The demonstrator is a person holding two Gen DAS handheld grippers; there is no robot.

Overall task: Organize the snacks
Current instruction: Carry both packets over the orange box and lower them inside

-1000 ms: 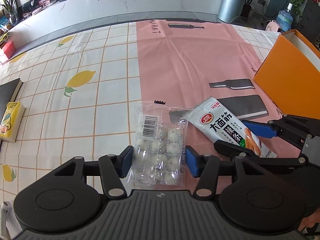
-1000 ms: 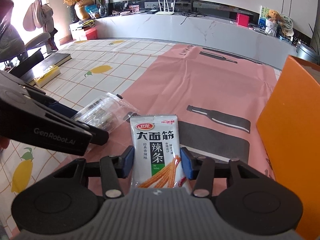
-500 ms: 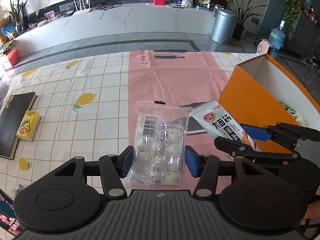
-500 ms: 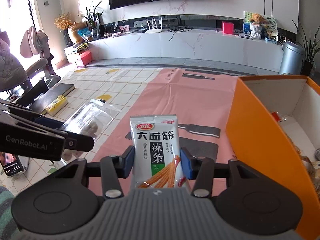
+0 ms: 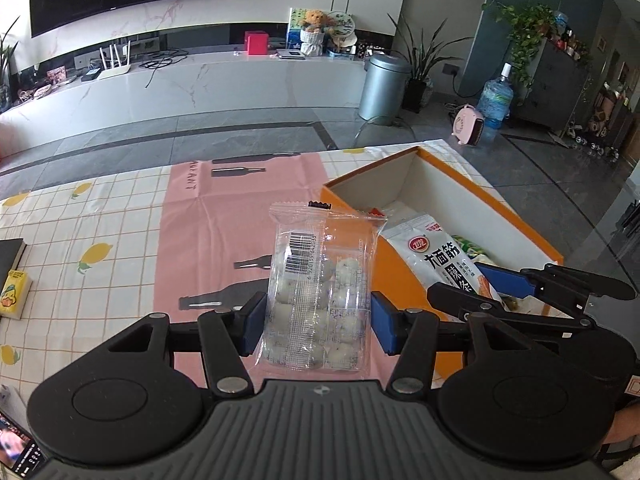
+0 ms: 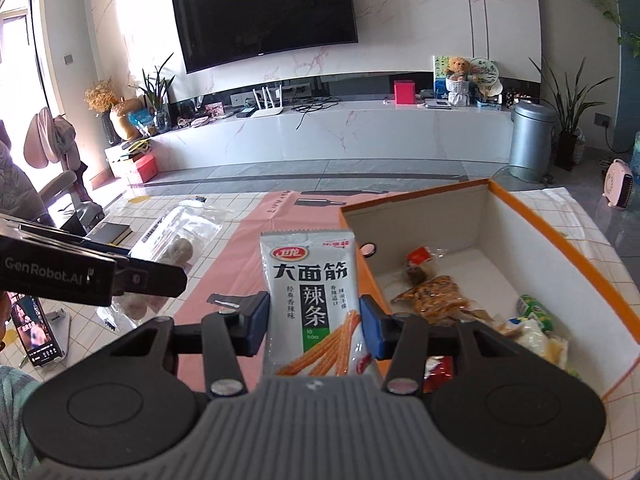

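Step in hand, as judged: carry both packets over the orange box (image 6: 532,236) and drop them in. Left gripper (image 5: 318,326) is clamped on the clear packet of white round sweets (image 5: 318,280), blue pads pressing its two long edges; the packet stands up off the tablecloth (image 5: 120,240), just short of the box's near wall. Right gripper (image 6: 314,326) is clamped on the white spicy-strip packet (image 6: 314,304), which is upright and overlaps the box's left wall in the right wrist view. To do it well: bring each packet fully past the rim before releasing, and lower it toward the snacks already lying on the box floor so it does not catch the wall. Release one at a time; the grippers sit close side by side. Pose: both grippers point forward and downward, the left tilted more steeply.
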